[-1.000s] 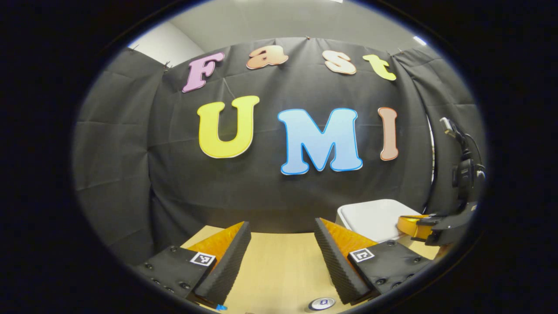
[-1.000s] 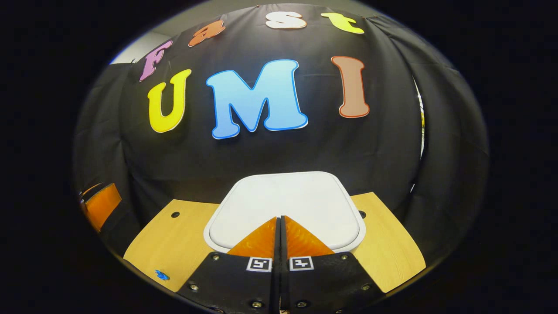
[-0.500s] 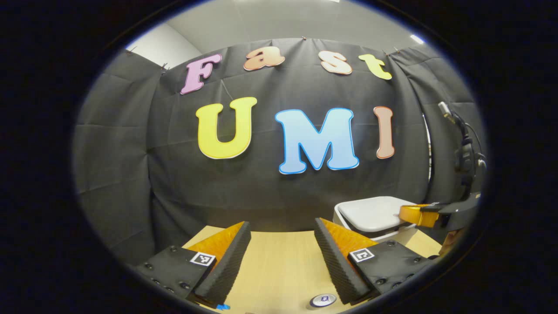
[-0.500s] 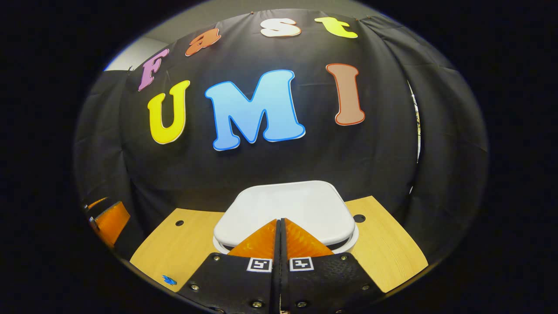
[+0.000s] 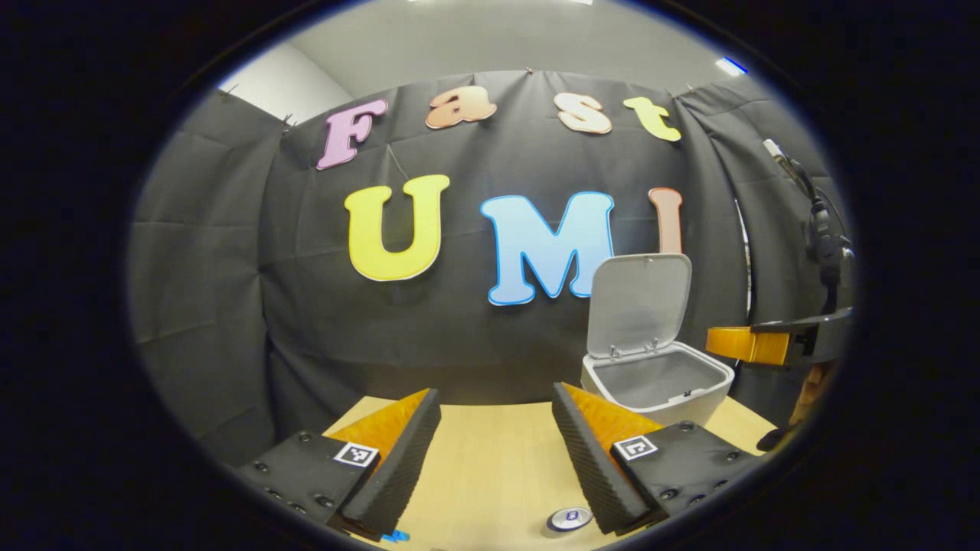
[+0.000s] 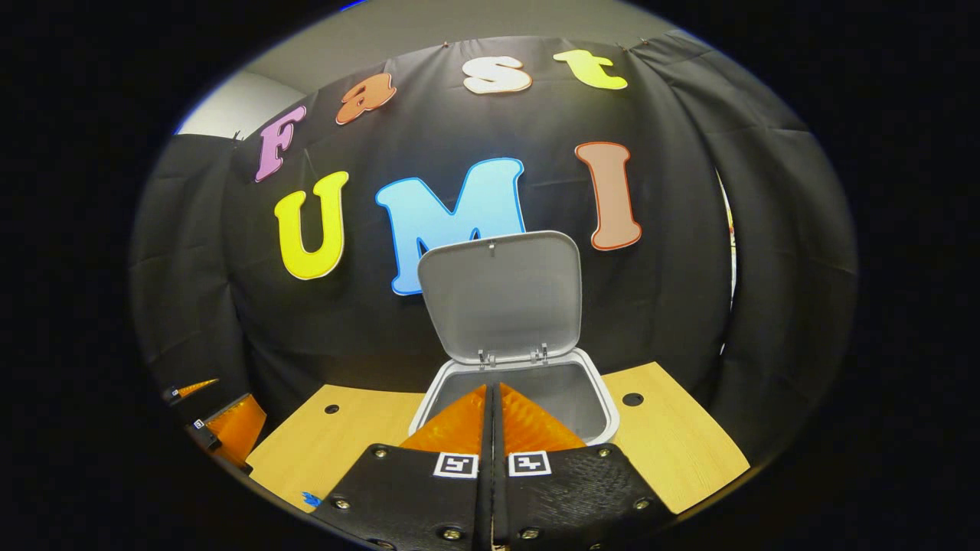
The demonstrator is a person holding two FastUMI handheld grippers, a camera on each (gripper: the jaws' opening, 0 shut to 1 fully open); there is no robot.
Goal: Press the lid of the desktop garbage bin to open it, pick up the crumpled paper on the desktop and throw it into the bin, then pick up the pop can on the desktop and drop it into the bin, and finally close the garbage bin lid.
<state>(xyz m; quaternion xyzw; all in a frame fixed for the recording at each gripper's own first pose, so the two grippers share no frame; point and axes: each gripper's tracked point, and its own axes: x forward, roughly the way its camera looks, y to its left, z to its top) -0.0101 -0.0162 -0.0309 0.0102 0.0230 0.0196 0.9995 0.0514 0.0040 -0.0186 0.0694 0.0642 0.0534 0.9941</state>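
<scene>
The white garbage bin (image 6: 605,413) stands on the wooden desk with its lid (image 6: 501,295) swung upright, the inside showing. My right gripper (image 6: 492,389) is shut with nothing in it, its tips just above the bin's near rim. In the left gripper view the same bin (image 5: 674,402) and lid (image 5: 639,306) sit at the right, with the right gripper (image 5: 739,344) hovering beside them. My left gripper (image 5: 498,398) is open over the desk, empty. The pop can's top (image 5: 568,519) peeks out at the bottom, close to the right finger.
The wooden desk (image 6: 674,451) has small round holes (image 6: 632,399) near the bin. A blue mark (image 6: 310,500) lies on the desk's near left. The black cloth wall rises right behind the bin. My left gripper (image 6: 230,421) shows at the far left of the right gripper view.
The bin lid has sprung from flat to upright. My right gripper, still shut, has lifted off the lid. The left gripper has barely moved.
</scene>
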